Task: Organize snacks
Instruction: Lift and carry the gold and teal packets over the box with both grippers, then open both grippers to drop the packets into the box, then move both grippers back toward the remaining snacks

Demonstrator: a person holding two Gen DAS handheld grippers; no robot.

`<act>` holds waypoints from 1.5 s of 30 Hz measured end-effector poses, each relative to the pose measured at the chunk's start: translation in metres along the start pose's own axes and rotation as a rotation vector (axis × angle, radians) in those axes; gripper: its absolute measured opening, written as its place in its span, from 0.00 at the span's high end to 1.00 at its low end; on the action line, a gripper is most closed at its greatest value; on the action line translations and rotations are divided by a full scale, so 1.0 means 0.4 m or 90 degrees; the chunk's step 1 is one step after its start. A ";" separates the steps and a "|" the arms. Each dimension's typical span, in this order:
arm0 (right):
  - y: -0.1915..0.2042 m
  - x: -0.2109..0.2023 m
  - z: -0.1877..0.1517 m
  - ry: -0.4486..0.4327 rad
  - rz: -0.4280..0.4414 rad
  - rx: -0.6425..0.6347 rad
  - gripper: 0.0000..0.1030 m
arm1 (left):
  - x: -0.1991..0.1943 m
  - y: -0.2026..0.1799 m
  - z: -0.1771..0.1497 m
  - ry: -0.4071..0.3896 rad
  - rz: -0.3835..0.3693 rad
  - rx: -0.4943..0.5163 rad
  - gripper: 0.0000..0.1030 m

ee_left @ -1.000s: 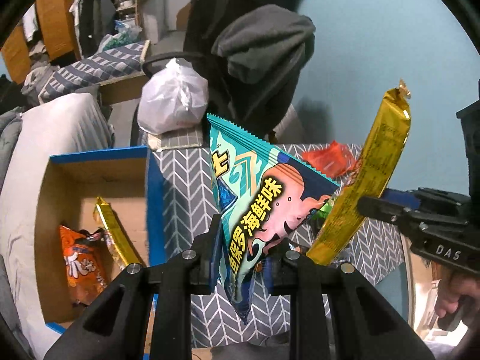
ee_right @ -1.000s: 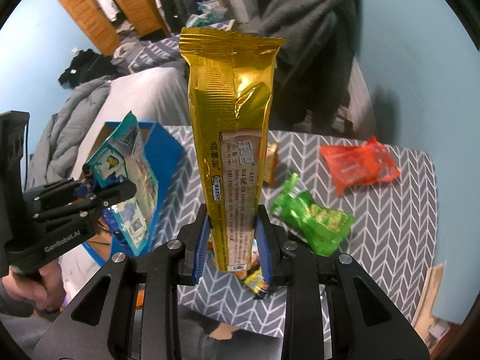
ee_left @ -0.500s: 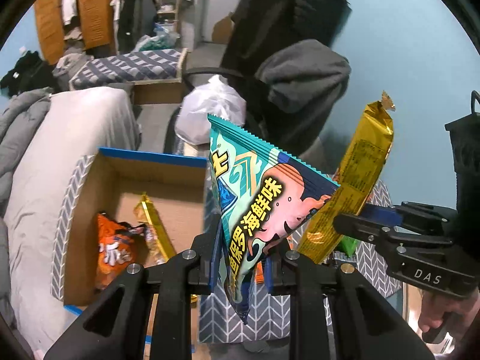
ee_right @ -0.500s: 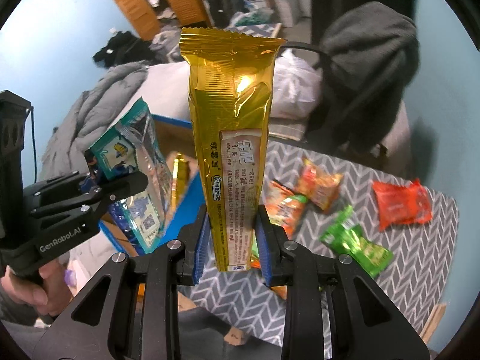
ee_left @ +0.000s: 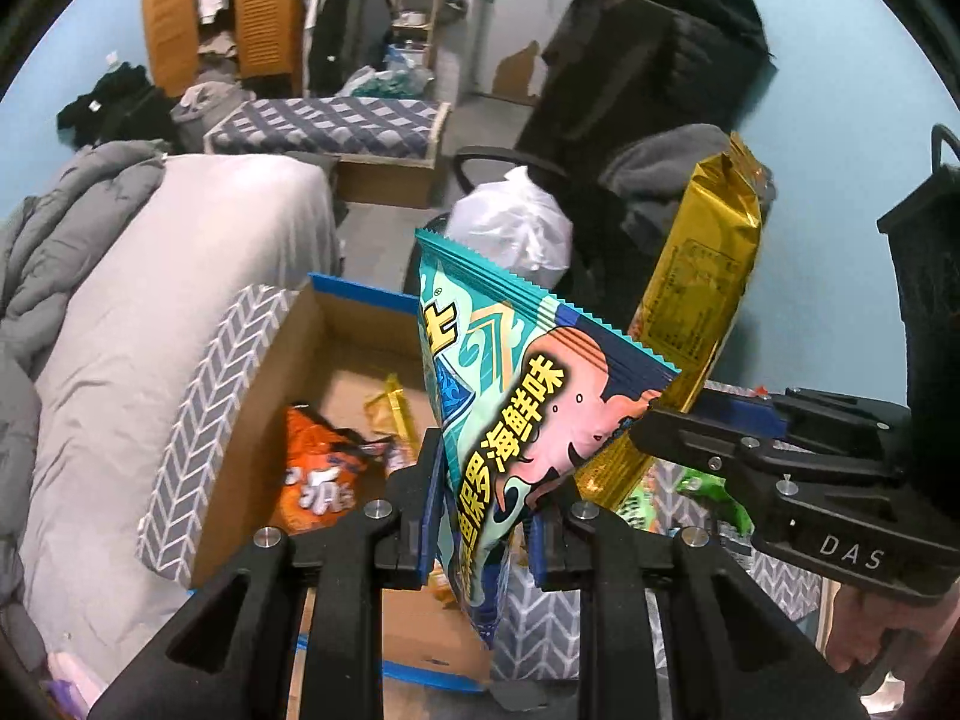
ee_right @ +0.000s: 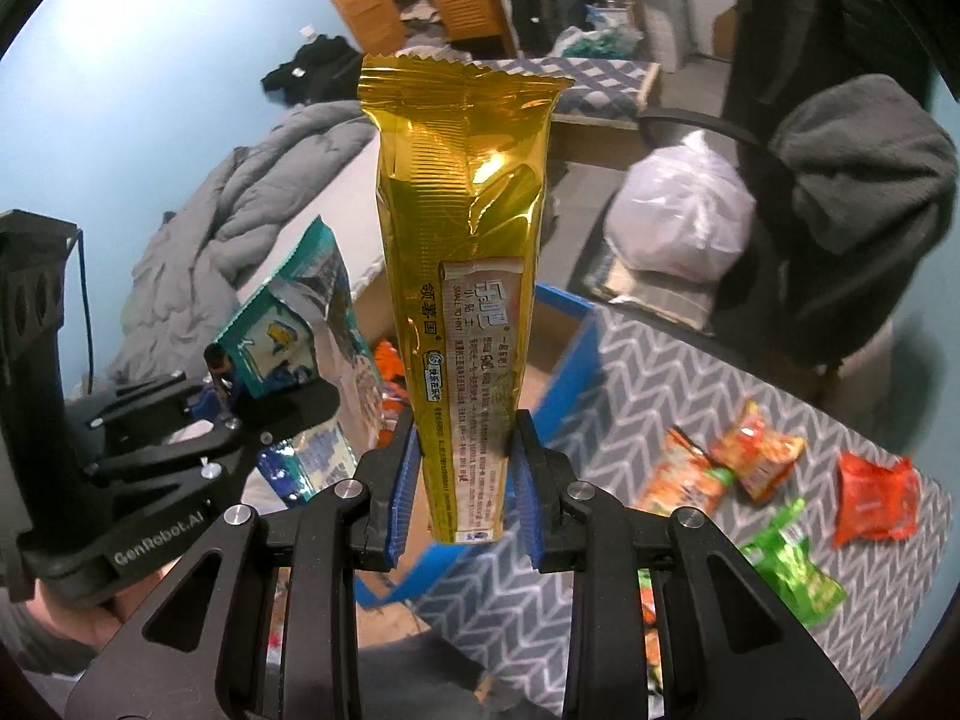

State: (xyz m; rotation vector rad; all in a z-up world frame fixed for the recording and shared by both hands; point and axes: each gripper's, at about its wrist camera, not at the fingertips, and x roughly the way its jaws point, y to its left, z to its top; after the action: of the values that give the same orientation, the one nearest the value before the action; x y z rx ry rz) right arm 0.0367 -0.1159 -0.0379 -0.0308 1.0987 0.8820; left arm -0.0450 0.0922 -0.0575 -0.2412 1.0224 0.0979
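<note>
My left gripper (ee_left: 485, 504) is shut on a teal snack bag (ee_left: 516, 408) with a pink octopus print, held upright above the edge of the open cardboard box (ee_left: 252, 396). My right gripper (ee_right: 463, 480) is shut on a tall gold snack packet (ee_right: 465, 276), upright, close beside the left one. The gold packet (ee_left: 696, 312) and the right gripper show at the right of the left wrist view; the teal bag (ee_right: 306, 324) and the left gripper show at the left of the right wrist view. The box holds an orange bag (ee_left: 315, 468) and a gold packet (ee_left: 393, 414).
Loose snacks lie on the chevron-patterned table (ee_right: 648, 384): orange packets (ee_right: 720, 468), a red packet (ee_right: 873, 498), a green packet (ee_right: 792, 576). A grey bed (ee_left: 180, 276) is left of the box. A chair with dark clothes (ee_left: 648, 120) and a white plastic bag (ee_left: 516, 234) stand behind.
Both grippers have swung left with their packets, from over the table toward the box. The box interior now fills more of the left wrist view. Both grips are unchanged.
</note>
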 end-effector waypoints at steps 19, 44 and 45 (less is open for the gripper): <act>0.115 0.242 0.045 0.109 0.031 0.005 0.73 | 0.095 0.179 -0.016 0.047 0.055 -0.042 0.77; 0.039 0.134 0.043 0.078 -0.060 0.051 0.36 | 0.048 0.133 -0.016 0.035 0.054 -0.049 0.31; 0.031 0.124 0.041 0.075 -0.066 0.054 0.35 | 0.048 0.126 -0.014 0.038 0.053 -0.046 0.30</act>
State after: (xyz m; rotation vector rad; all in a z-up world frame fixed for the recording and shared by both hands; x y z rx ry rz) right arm 0.0493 -0.0706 -0.0640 -0.0700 1.2329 0.7478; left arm -0.0494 0.1390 -0.0846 -0.2692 1.0889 0.2042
